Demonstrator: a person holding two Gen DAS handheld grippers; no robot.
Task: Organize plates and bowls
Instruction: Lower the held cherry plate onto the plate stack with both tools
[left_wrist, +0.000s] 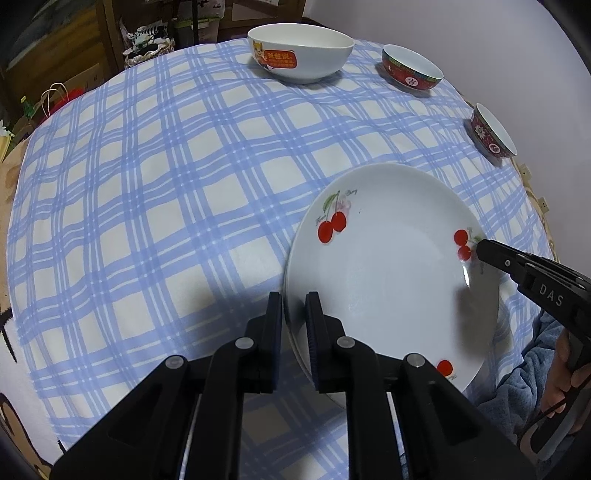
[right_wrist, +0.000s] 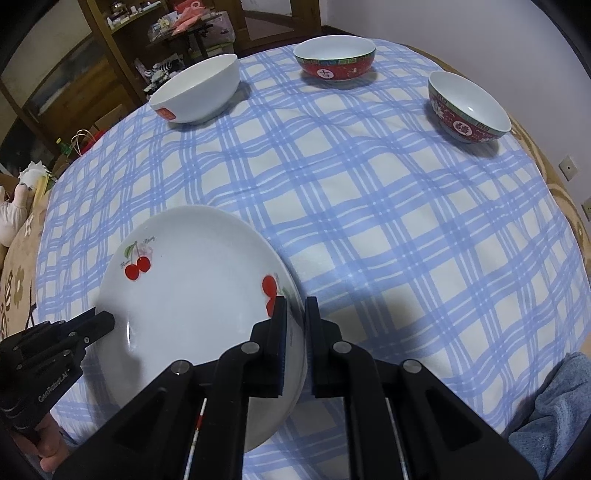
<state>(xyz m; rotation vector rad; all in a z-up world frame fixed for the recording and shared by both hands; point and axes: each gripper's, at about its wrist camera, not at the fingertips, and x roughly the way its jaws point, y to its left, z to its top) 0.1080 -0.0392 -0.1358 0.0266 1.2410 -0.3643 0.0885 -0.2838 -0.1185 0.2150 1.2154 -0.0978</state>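
Observation:
A white plate with red cherries (left_wrist: 391, 280) sits near the front of the checked tablecloth; it also shows in the right wrist view (right_wrist: 192, 295). My left gripper (left_wrist: 294, 306) is shut on the plate's left rim, one finger under and one over. My right gripper (right_wrist: 295, 314) is shut on the plate's right rim. A second plate edge shows just beneath it. A large white bowl (left_wrist: 299, 51) and two red bowls (left_wrist: 412, 66) (left_wrist: 493, 129) stand at the far side of the table.
The blue-and-white checked tablecloth (left_wrist: 166, 184) covers a round table. Wooden shelves (right_wrist: 122, 44) and clutter stand behind the far left edge. A paper bag (left_wrist: 51, 99) is on the floor at left. A wall socket (right_wrist: 568, 168) is at right.

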